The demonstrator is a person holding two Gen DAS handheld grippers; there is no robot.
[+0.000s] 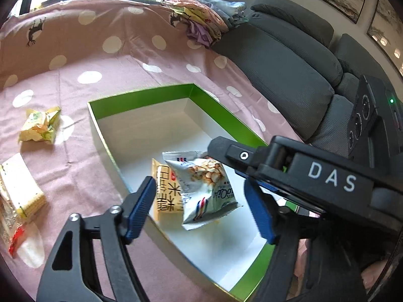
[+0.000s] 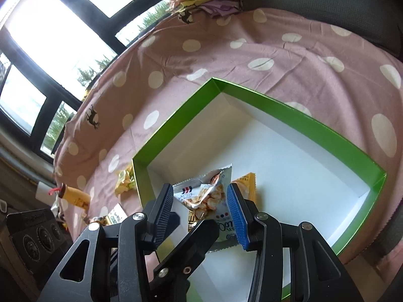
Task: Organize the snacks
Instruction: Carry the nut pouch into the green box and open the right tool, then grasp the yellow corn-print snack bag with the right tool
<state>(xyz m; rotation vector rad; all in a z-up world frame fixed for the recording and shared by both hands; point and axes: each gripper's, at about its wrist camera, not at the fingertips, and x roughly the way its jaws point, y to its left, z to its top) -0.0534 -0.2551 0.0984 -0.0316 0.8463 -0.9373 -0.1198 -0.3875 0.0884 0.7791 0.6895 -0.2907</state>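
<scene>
Pink polka-dot cloth is covering the surface beside a grey sofa, and a shallow green-walled cardboard box with a white floor is sitting open on it. Inside, a crinkly white foil snack packet printed with nuts is lying tilted across a flat orange snack packet, both near the box's left wall.

From the right wrist view, the right hand-held gripper is straddling the white packet with its blue pads spread; whether they are touching the foil cannot be told. The left hand-held gripper is hovering above the same packets, wide open and carrying nothing.

The white packet is probably light, puffy and slippery, with brittle contents, so a gentle pinch on the crimped top seam looks safer than squeezing the middle.

Outside the box, a crumpled yellow-green wrapper packet and a long pale cracker pack are lying on the cloth, apparently not yet put away.
</scene>
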